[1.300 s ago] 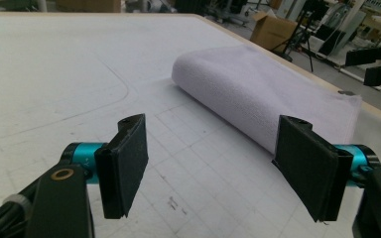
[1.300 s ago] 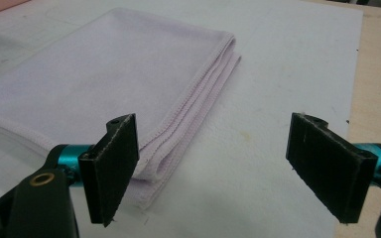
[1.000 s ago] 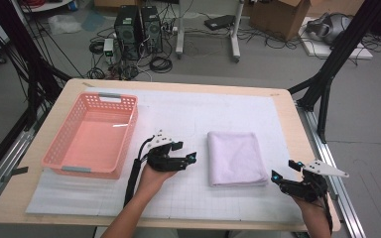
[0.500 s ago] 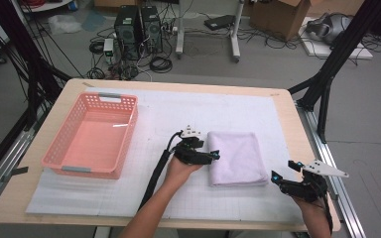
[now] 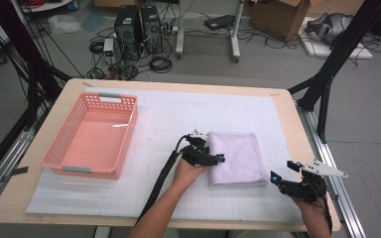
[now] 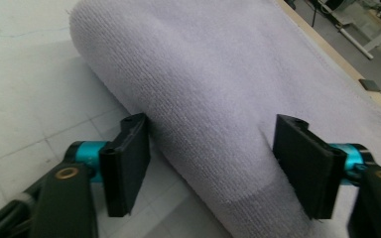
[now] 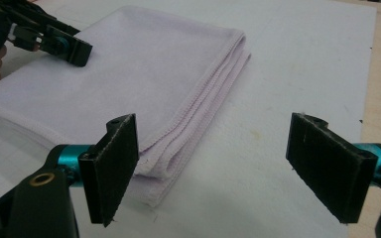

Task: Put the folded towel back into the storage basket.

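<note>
Hiding towel [image 6: 218, 99] edge: left gripper [image 5: 213, 157].

Even, fairly bright overhead light covers the worktop [image 5: 278, 114], with soft, faint shadows. The high view is coarse and slightly soft. In the left gripper view the towel [image 6: 218, 89] between the fingers [image 6: 126, 163] is sharp, while the far corner blurs. The right gripper view looks mildly hazy, perhaps from glare off the white mat [image 7: 297, 74] beyond its fingers [image 7: 111, 166].

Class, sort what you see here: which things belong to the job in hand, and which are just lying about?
In the job:
folded lilac towel
left gripper, jaws astride the towel's folded edge
right gripper, open near it

Lying about:
pink basket
computer towers
cardboard box
</note>
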Motion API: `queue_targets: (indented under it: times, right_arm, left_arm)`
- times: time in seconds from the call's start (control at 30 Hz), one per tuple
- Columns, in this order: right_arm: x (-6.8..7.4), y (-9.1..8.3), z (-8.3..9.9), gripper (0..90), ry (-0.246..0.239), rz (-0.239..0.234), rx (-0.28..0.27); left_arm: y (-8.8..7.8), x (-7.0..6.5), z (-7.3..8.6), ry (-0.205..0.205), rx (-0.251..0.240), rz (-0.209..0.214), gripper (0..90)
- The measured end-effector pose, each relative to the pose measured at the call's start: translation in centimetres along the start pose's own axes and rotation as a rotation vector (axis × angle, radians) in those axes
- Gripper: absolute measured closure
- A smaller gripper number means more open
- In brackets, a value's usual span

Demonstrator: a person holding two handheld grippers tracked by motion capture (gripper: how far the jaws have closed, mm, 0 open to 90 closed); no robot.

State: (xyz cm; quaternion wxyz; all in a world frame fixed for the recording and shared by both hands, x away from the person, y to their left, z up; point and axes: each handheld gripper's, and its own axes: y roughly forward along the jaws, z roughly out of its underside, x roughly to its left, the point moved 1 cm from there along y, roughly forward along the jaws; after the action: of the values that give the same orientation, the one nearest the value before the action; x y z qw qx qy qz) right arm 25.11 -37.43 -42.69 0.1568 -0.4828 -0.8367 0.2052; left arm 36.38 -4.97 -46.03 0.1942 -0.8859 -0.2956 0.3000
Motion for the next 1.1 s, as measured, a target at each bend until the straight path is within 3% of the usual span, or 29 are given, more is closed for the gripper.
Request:
queue_targets:
  times: [0.13, 0.4, 0.63, 1.1]
  right_arm:
    - [0.0, 0.0, 0.0, 19.6, 0.001, 0.000, 0.000]
    - [-0.1, 0.1, 0.0, 19.6, 0.002, -0.002, 0.002]
    - [-0.2, 0.0, 0.1, 19.6, 0.010, 0.001, 0.000]
    - [0.1, 0.0, 0.1, 19.6, 0.000, -0.002, 0.006]
  left_arm:
    - [0.2, -0.2, 0.1, 0.001, 0.005, 0.029, 48.3]
    - [0.1, -0.2, 0.2, 0.011, 0.008, 0.059, 68.0]
    - [-1.1, -0.2, 0.1, 0.071, -0.035, 0.095, 71.1]
    - [-5.6, 0.2, 0.0, 0.236, -0.148, 0.101, 71.9]
